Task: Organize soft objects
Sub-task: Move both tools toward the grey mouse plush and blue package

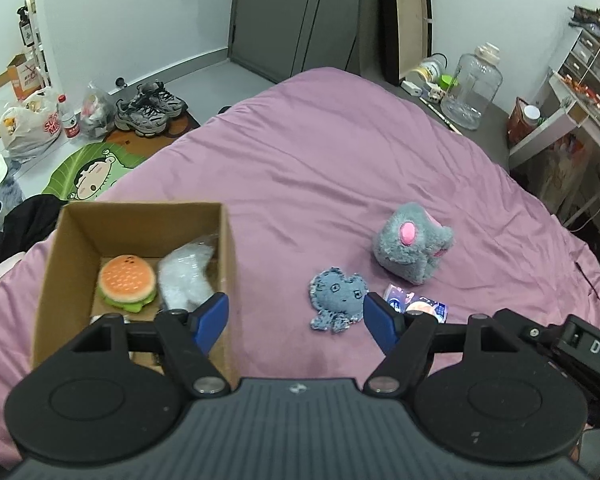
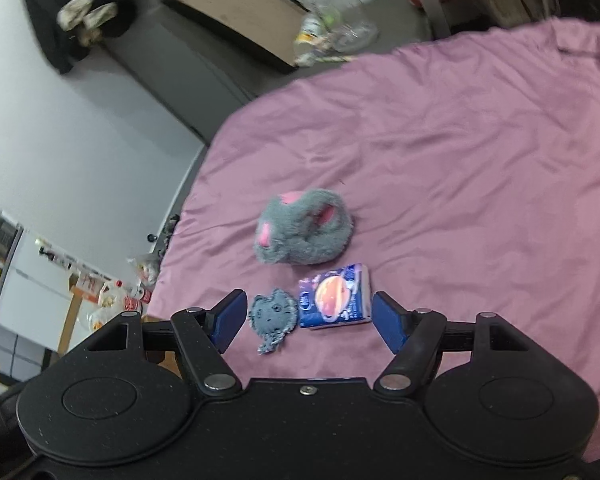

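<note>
wrinkled purple bedsheet [image 1: 340,168] | fuzzy grey plush [image 2: 302,226] | frayed denim patch [image 2: 272,314]

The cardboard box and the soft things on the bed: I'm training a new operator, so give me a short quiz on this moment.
1. True or false: the burger plush lies inside the cardboard box.
2. Which items still lie on the purple bedsheet? A) grey plush, denim patch toy and tissue pack; B) only the burger plush; C) nothing.
3. Fill in: both the left gripper and the right gripper have fingers that are ____ and hold nothing.

Key: 1 true; 2 A; 3 open.
</note>
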`<state>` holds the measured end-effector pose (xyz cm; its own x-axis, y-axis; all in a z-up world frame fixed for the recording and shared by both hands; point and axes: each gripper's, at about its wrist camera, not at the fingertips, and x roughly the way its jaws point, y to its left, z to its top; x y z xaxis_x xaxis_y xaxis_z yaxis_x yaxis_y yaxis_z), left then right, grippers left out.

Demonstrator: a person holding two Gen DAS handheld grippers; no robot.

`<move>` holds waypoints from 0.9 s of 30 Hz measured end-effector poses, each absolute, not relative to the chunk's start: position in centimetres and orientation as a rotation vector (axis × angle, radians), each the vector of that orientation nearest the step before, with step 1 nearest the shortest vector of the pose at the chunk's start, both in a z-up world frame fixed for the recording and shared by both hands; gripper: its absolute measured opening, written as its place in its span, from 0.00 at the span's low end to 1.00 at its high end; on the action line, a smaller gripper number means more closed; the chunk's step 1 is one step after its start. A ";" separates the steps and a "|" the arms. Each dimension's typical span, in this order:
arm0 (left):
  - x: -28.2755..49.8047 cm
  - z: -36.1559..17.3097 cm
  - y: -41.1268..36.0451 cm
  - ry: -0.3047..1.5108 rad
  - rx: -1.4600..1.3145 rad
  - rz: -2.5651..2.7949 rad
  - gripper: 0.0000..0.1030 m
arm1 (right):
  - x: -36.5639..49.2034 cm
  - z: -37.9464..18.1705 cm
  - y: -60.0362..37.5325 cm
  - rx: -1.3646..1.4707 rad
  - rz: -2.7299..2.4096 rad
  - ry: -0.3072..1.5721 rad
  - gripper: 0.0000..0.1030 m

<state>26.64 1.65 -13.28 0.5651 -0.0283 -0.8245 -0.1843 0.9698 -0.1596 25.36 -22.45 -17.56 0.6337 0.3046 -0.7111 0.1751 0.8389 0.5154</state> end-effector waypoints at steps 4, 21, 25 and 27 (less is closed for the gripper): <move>27.8 -14.6 0.9 0.993 -0.268 0.110 0.71 | 26.2 -18.9 -22.9 0.643 0.076 0.917 0.66; 32.0 -19.9 -3.2 1.068 -0.238 0.138 0.64 | 29.7 -23.9 -25.6 0.783 0.023 0.996 0.57; 32.9 -21.4 -3.4 1.087 -0.249 0.154 0.61 | 30.3 -24.7 -25.5 0.789 0.034 1.016 0.57; 33.2 -22.0 -3.3 1.092 -0.258 0.169 0.58 | 30.6 -25.1 -25.6 0.794 0.036 1.025 0.56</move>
